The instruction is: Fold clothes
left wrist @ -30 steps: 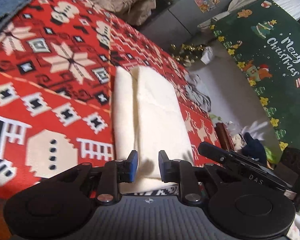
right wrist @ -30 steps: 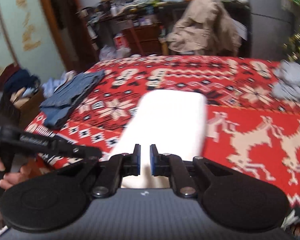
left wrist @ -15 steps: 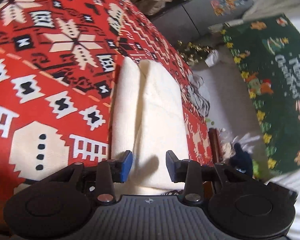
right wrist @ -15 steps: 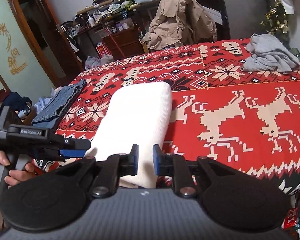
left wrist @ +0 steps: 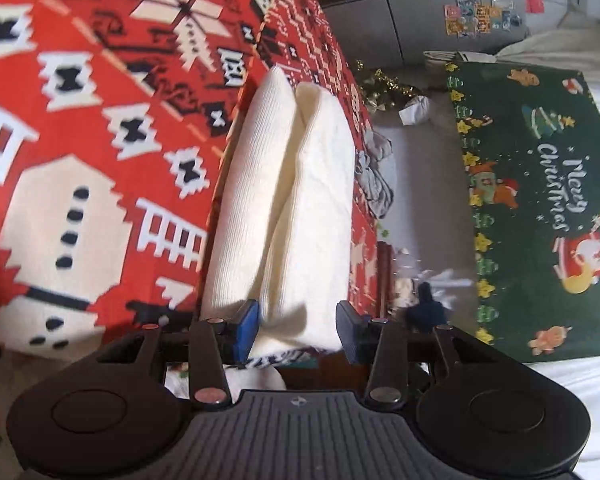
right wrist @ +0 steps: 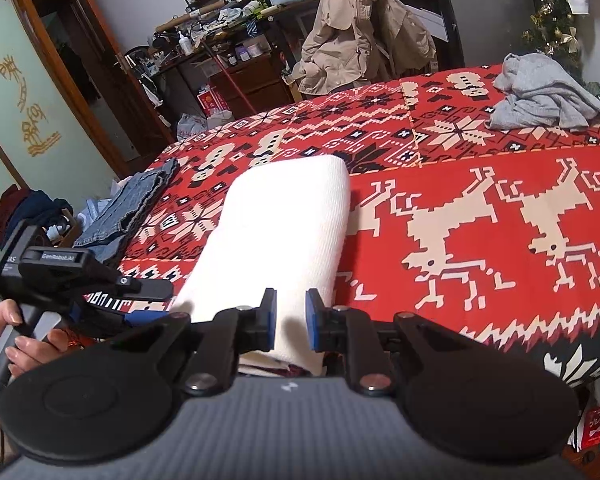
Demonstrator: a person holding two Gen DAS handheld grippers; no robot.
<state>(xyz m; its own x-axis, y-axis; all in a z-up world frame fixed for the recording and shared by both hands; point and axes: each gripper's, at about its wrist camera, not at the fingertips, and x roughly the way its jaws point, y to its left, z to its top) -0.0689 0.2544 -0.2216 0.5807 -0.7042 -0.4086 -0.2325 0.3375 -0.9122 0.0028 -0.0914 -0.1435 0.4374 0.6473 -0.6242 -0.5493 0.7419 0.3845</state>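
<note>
Left tool (left wrist: 297, 332) jaws opening around near end of folded cream garment (left wrist: 296, 200), no longer pinched narrow as a second ago. Right tool (right wrist: 290, 319) standing slightly open, gripping nothing. Garment lying on red blanket (right wrist: 480, 200), near edge; likely regrasping for next fold.

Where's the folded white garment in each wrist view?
Left wrist: folded white garment centre frame, running up from between the gripper's fingers.
Right wrist: it lies centre-left, near end at the bed edge.
Shared landmark: red patterned blanket under it.
</note>
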